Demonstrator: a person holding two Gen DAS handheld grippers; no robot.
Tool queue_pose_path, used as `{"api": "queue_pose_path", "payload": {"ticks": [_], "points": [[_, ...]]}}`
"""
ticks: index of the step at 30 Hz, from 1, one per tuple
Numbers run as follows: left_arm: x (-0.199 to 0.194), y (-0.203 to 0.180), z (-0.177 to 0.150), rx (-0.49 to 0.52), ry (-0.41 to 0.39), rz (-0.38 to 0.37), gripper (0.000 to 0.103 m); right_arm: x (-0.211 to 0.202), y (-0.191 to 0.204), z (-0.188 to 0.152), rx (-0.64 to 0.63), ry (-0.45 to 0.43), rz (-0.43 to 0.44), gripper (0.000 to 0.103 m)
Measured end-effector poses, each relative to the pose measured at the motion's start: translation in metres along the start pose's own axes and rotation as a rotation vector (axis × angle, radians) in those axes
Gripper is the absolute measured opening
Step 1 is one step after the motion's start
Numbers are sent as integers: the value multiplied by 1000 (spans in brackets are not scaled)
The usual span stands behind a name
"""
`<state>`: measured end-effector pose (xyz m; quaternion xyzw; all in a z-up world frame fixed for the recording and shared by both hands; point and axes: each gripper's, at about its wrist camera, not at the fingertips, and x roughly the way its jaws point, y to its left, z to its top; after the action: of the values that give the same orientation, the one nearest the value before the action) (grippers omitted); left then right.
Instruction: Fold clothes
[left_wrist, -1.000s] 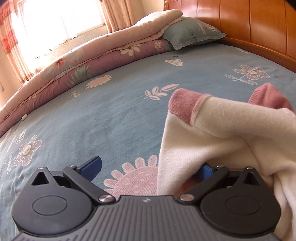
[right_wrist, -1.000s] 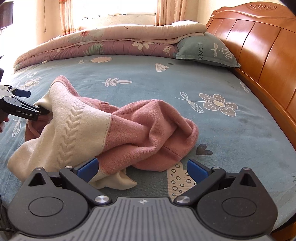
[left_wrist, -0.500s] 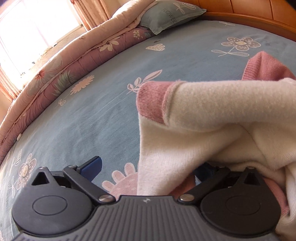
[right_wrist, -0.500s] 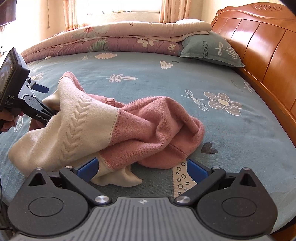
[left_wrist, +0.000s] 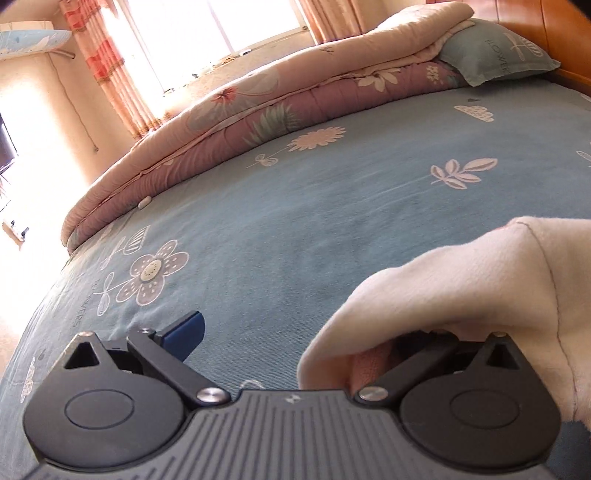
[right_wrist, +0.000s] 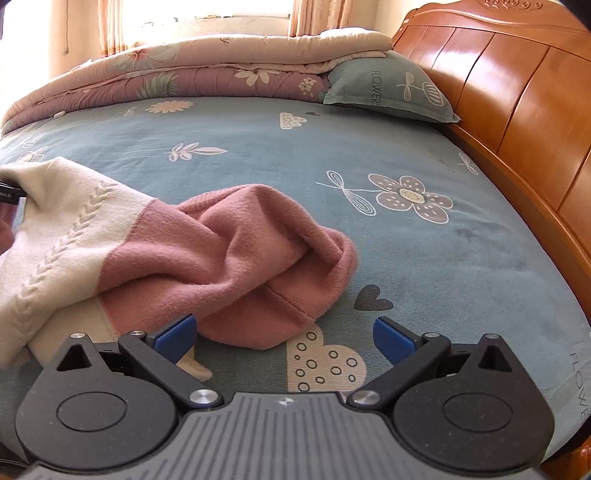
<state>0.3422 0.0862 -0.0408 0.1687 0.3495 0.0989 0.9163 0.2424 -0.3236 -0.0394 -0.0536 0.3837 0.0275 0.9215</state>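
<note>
The pink-and-cream knit sweater (right_wrist: 207, 251) lies bunched on the blue bedsheet (right_wrist: 424, 258), its cream part draped over the wide-spread left gripper (left_wrist: 295, 332) while the right gripper (right_wrist: 282, 338) hovers wide beside it, so spreading it flat likely comes next.

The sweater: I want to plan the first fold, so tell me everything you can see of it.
The sweater is a soft, fuzzy knit in two colours: a cream part with a raised braid-like pattern and a dusty pink part. It lies crumpled and twisted on the blue flowered bedsheet, not spread flat. The cream end is lifted at the left, draped over one finger of the left gripper, whose jaws look wide apart. The right gripper is open just short of the pink bunch; whether its left finger touches the cloth is unclear.
</note>
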Motion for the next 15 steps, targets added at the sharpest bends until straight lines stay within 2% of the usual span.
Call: {"api": "queue_pose_path", "payload": {"ticks": [2,6,9,12,15], "points": [[7,15,-4,-31,29,-12,101,5,-4,1,5,3,-7,103],[0,11,-17,30,43,-94,100,16,-5,4,22,16,-9,103],[-9,-4,-23,138,23,-165,100,24,-6,6,34,26,-11,103],[-14,-26,-24,275,-29,-175,100,33,-7,7,47,35,-13,103],[-12,-52,-25,443,-30,-222,100,41,-8,9,59,45,-14,103]]}}
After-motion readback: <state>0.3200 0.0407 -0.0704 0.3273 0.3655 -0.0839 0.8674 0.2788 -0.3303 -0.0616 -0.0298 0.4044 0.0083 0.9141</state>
